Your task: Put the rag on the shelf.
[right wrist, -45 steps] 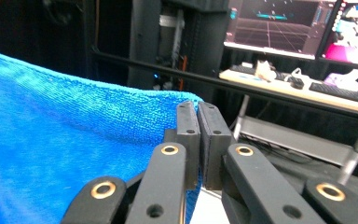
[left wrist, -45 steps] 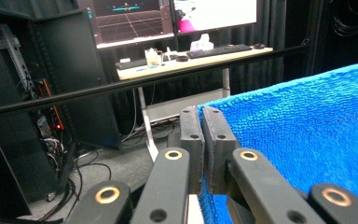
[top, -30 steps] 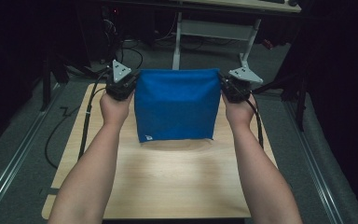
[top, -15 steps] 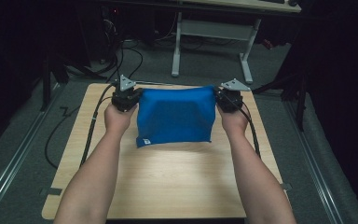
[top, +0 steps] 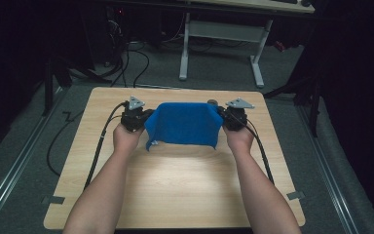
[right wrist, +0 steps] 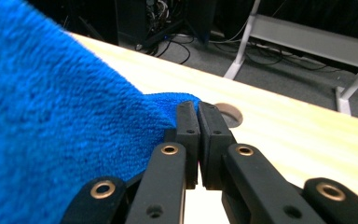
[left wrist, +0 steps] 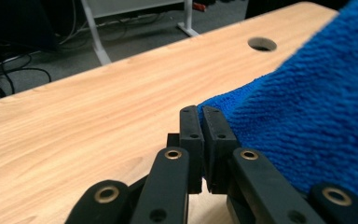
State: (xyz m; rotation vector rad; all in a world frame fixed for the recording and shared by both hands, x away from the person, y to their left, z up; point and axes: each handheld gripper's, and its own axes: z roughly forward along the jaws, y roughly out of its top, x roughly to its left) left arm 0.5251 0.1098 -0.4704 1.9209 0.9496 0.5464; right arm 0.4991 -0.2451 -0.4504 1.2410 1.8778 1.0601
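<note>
**Laying the blue cloth flat: keep both corners pinched and level**

High view: the blue cloth [top: 182,124] is stretched between the left gripper [top: 135,118] and the right gripper [top: 233,117], over the far half of the counter [top: 185,190]. Its top edge runs taut from one gripper to the other, and the lower edge hangs toward the person, seemingly touching the wood. A small pale tag sits at the cloth's lower left corner. Judging from this, the step in hand is spreading the cloth. To do it well, hold both hands at equal height and equally far from the counter's far edge, so the cloth goes down square and unwrinkled.

Left gripper view: the left gripper's fingers [left wrist: 191,135] are pressed together, clamped on a corner of the cloth, which rises to the right of them. A round hole [left wrist: 262,44] in the counter lies beyond the cloth. The bite is narrow, so a sharp tug risks slipping it.

Right gripper view: the right gripper's fingers [right wrist: 187,126] are likewise closed on the opposite corner, with the cloth spreading to their left. Keep gentle outward tension until the cloth rests flat.
</note>
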